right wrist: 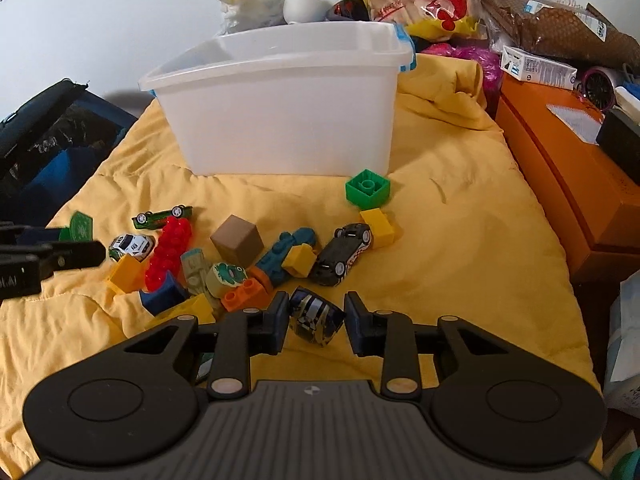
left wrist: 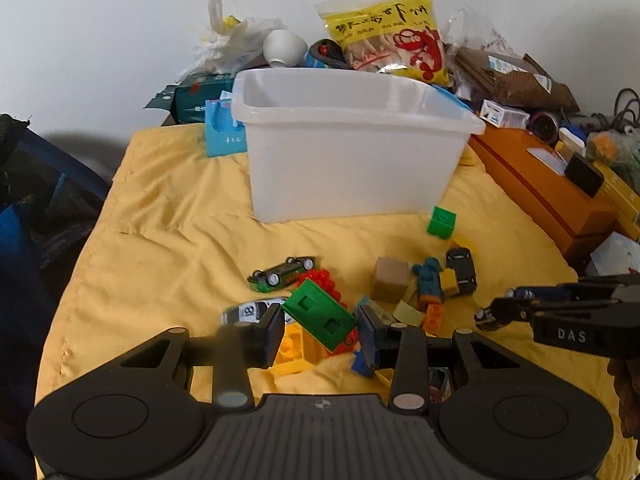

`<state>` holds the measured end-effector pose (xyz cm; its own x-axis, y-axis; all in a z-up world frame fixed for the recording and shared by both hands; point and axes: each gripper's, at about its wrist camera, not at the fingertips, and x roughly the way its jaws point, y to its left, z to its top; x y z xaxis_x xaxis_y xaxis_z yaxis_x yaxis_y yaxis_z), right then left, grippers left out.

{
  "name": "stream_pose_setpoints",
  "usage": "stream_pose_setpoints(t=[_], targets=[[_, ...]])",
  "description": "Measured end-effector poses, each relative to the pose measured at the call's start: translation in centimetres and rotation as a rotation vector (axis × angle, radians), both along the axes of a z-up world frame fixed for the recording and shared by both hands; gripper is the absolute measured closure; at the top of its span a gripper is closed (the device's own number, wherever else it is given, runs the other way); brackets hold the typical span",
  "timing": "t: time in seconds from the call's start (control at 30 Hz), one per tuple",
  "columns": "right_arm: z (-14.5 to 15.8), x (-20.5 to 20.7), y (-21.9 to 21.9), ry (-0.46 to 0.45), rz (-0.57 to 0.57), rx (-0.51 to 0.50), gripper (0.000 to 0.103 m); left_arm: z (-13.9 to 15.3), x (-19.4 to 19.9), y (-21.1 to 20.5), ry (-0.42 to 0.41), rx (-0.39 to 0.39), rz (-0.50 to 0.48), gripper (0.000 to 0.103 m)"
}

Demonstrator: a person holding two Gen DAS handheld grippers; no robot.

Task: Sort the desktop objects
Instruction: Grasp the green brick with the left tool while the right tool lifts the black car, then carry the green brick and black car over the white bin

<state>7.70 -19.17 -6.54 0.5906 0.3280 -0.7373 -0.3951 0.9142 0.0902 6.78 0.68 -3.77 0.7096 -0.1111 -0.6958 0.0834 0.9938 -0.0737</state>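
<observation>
Left tongs (left wrist: pixel 320 332) grip green block (left wrist: pixel 318 314); right tongs (right wrist: pixel 316 320) seemingly clamp striped car (right wrist: pixel 316 316); bin (right wrist: pixel 280 112) rim clear.

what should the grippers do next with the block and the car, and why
Probably lift both a little higher and carry them forward over the rim of the white bin. The left gripper is closed on a green block, the right gripper on a dark toy car, and the bin stands open-topped just beyond them.
</observation>
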Motion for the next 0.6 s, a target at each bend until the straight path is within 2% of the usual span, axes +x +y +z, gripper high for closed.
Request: stream_pose_setpoints(t=[0.3,0.4,0.6], targets=[[0.9,-0.2,-0.4,-0.015,0.002,0.015,0.070,0.9,0.6,0.3,-0.006,-0.010,0.013,0.060],[2.4,0.3,-0.6,-0.037,-0.001,0.039,0.070,1.9,1.1,0.1,-0.013,0.011,0.001,0.060],[6.6,2.1,-0.2,-0.103,0.006,0.086,0.070,5.0,3.3,0.2,-0.042,-0.005,-0.003,0.060]])
